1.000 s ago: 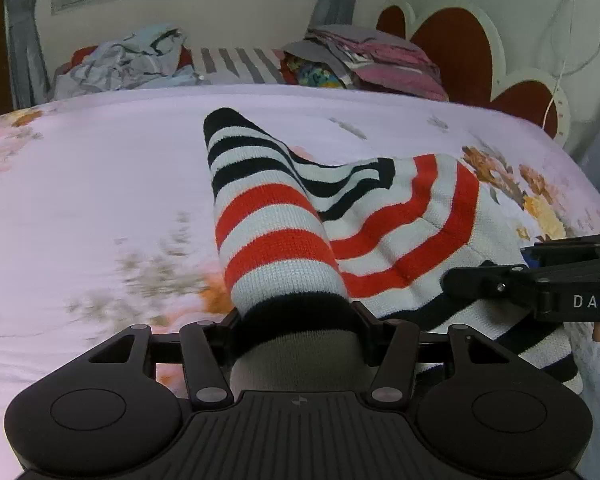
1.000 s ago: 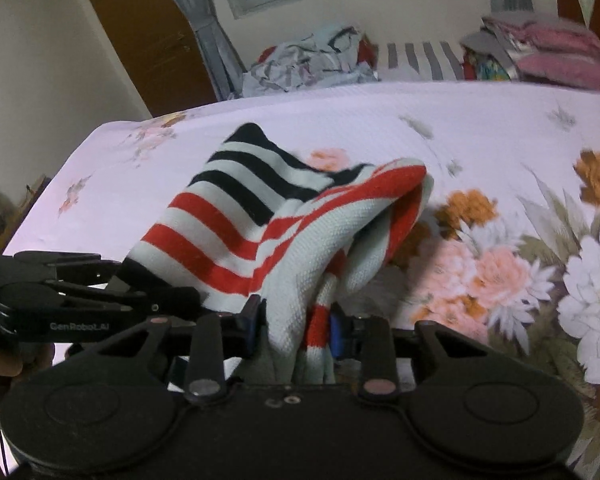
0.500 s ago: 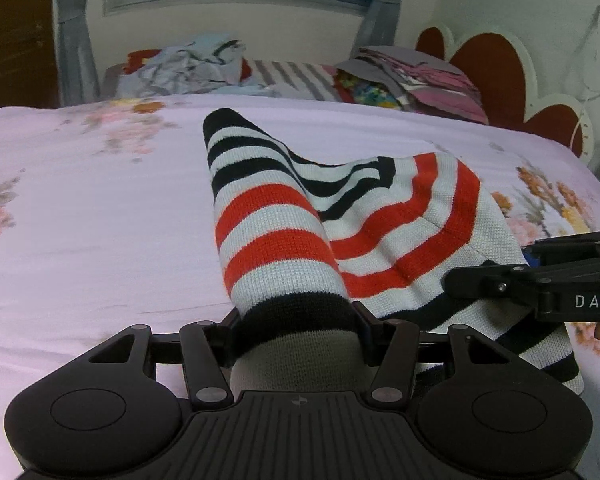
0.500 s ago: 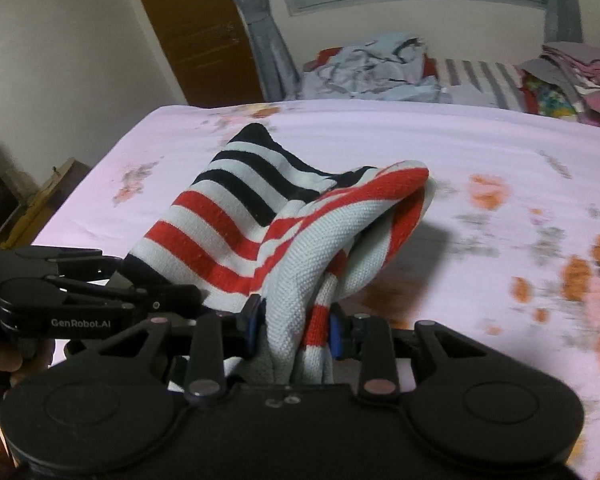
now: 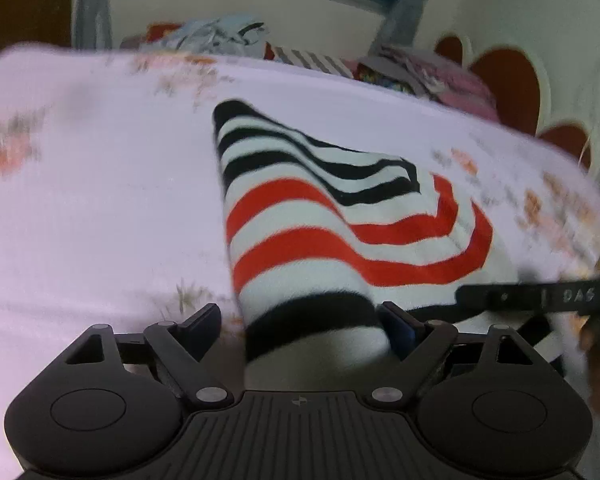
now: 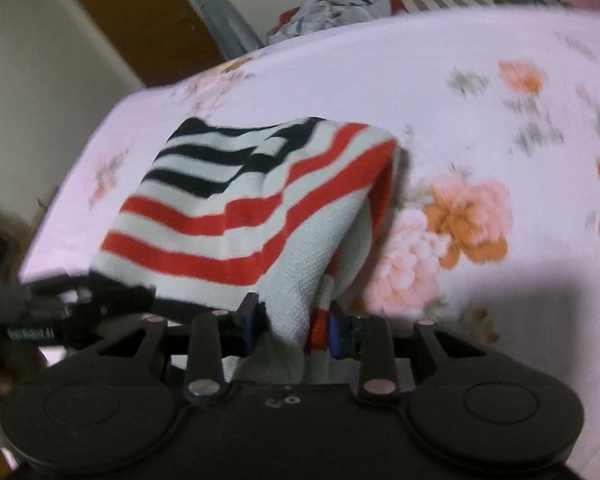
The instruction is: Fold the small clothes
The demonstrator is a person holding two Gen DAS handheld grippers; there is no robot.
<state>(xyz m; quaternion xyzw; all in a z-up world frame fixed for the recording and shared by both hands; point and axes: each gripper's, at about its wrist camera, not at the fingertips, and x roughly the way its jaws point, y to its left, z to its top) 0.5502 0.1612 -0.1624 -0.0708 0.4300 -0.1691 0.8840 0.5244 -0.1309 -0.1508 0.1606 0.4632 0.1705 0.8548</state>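
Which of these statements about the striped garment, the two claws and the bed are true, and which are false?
1. The striped garment has red, black and white stripes. True.
2. The right claw is shut on the garment. True.
3. The left claw clamps the garment tightly. False: its jaws stand apart, with a gap beside the cloth.
4. The bed sheet is plain blue. False: it is pale pink with flowers.

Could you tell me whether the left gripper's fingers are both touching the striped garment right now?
Apart on one side. In the left wrist view the left gripper is spread: one finger stands clear of the striped garment, bedsheet showing between.
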